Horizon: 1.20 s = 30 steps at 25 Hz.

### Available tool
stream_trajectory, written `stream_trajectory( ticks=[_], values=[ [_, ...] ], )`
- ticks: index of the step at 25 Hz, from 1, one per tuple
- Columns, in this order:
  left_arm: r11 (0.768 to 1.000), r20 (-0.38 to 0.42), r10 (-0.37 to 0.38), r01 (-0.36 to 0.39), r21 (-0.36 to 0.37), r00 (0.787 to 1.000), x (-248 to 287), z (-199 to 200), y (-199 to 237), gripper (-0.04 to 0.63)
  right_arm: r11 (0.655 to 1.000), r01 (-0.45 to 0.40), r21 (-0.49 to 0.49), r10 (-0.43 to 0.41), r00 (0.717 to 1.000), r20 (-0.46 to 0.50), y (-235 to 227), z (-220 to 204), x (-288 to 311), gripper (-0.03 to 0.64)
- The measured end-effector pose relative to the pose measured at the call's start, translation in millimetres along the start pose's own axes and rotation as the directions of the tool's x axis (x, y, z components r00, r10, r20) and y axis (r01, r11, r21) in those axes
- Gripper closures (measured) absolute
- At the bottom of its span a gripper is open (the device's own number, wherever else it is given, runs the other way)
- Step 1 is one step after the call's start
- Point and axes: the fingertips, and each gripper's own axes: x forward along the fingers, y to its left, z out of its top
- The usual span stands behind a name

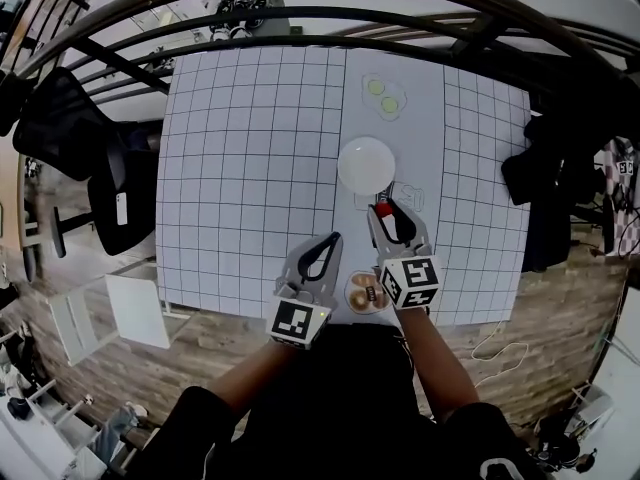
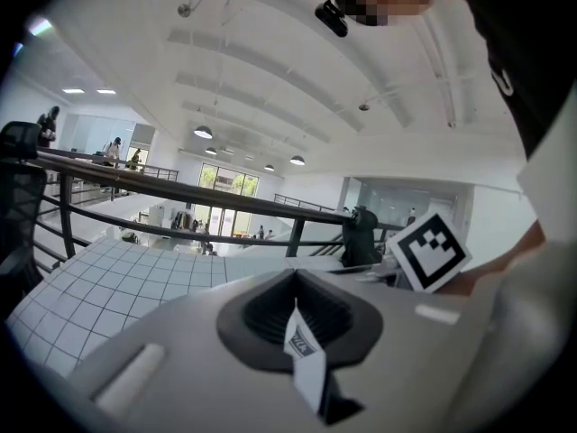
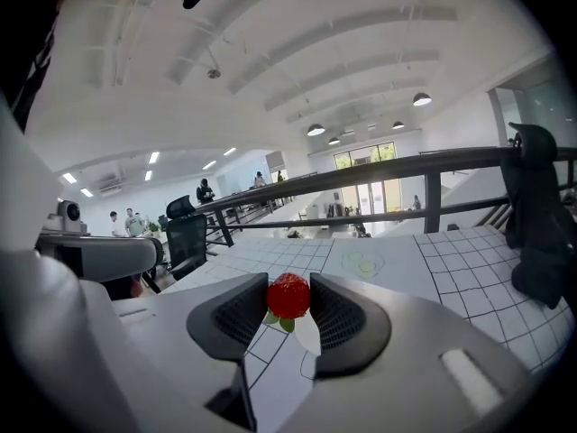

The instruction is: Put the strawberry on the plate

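Note:
A red strawberry (image 3: 288,295) with small green leaves sits between the black pads (image 3: 236,319) of my right gripper (image 3: 288,303), which is shut on it. In the head view the strawberry (image 1: 383,209) shows as a red spot at the tip of the right gripper (image 1: 385,214), just short of the round white plate (image 1: 366,165) in the middle of the table. The plate has nothing on it. My left gripper (image 1: 328,244) hovers to the left of the right one, near the table's front edge. Its jaws (image 2: 295,282) are shut with nothing held; a white label hangs in front of them.
The table wears a white cloth with a black grid (image 1: 250,158). A clear bag with two green pieces (image 1: 384,96) lies beyond the plate. A small dish of brown rings (image 1: 366,293) sits at the front edge, between the grippers. Black chairs (image 1: 70,128) stand left; a dark railing rings the far side.

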Motion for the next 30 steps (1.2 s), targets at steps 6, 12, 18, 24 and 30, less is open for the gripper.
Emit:
stream_trajectory(
  ticks=[6, 12, 18, 24, 30],
  values=[
    [0.999, -0.025, 0.032, -0.033, -0.032, 0.999, 15, -7, 7, 0.588, 1.000, -0.006, -0.023, 0.005, 1.000, -0.027, -16, -11, 29, 0.474],
    [0.997, -0.047, 0.056, -0.058, -0.044, 0.997, 20, -12, 16, 0.588, 0.998, -0.013, -0.056, 0.009, 0.998, -0.063, -30, -25, 49, 0.474],
    [0.997, -0.053, 0.061, -0.063, -0.038, 0.997, 27, -16, 20, 0.588, 0.997, -0.004, -0.079, -0.004, 0.995, -0.096, -41, -42, 68, 0.474],
    [0.995, -0.064, 0.071, -0.075, -0.059, 0.995, 29, -22, 20, 0.588, 0.994, 0.017, -0.105, -0.030, 0.992, -0.126, -50, -54, 86, 0.472],
    [0.993, -0.092, 0.081, -0.089, -0.076, 0.992, 25, -33, 24, 0.588, 0.988, 0.008, -0.152, -0.033, 0.985, -0.167, -55, -71, 107, 0.472]
  ],
)
